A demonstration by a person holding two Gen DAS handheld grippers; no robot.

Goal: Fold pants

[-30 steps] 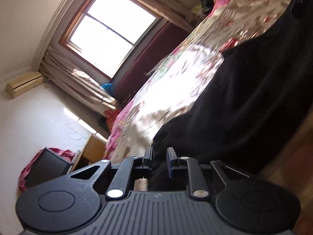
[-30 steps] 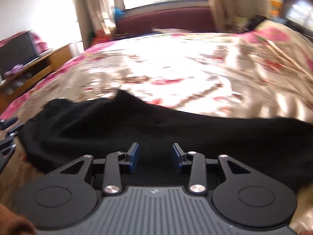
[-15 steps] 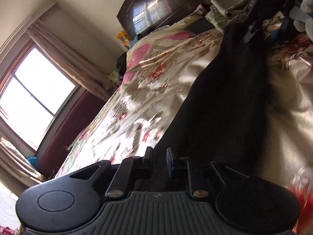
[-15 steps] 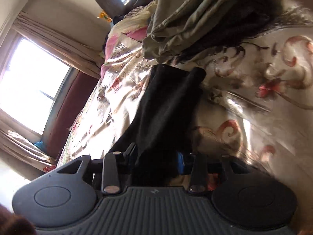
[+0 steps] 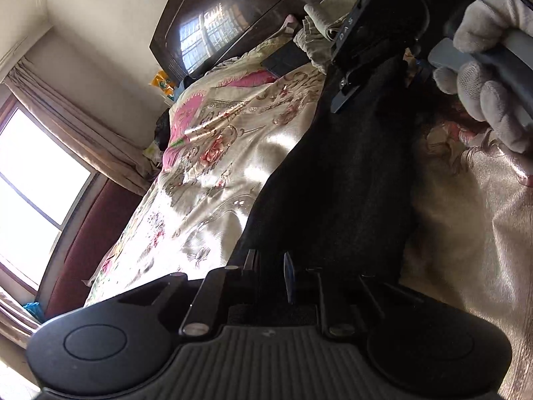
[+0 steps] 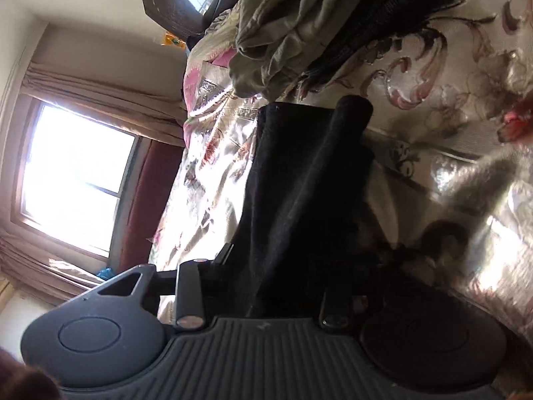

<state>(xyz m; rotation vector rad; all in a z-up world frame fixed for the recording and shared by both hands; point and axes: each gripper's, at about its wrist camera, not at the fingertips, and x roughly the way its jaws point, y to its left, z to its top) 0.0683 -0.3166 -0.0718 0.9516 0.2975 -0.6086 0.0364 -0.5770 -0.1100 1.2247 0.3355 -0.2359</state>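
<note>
Black pants (image 5: 336, 180) lie stretched on a floral bedspread (image 5: 213, 173). My left gripper (image 5: 270, 273) is shut on one end of the pants, the fabric pinched between its fingers. In the left wrist view the right gripper (image 5: 373, 66) sits at the far end of the pants, held by a gloved hand (image 5: 483, 76). In the right wrist view the pants (image 6: 299, 180) run away in a doubled strip, and my right gripper (image 6: 283, 266) has its jaws fairly wide with the fabric between them; one fingertip is hidden by cloth.
A pile of olive and dark clothes (image 6: 299, 23) lies near the dark wooden headboard (image 5: 240, 23). A bright window (image 6: 76, 186) with curtains is to the left. The bedspread (image 6: 449, 133) extends on both sides.
Both cameras have tilted sideways and swung toward the headboard. The pants, spread wide a second ago, now form a narrow doubled strip held between the two grippers.
</note>
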